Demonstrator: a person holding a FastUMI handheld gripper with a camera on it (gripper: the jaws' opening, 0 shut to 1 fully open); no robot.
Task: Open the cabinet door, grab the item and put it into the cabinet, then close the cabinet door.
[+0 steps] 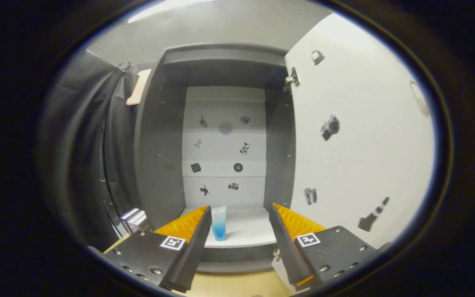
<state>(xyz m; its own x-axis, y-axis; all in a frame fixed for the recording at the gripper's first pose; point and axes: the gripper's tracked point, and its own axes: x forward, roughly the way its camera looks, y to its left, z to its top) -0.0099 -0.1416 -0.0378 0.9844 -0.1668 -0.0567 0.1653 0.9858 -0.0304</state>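
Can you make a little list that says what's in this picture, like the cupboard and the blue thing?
cabinet: dark, open, pale back panel with small stickers
cabinet door: white, swung open to the right, stickers on it
blue tube: standing upright on the white shelf inside the cabinet
gripper: fingers open and holding nothing; the tube stands by the left finger, free of both
boxes: small stack left of the cabinet, on the wooden tabletop
left to do: close the door
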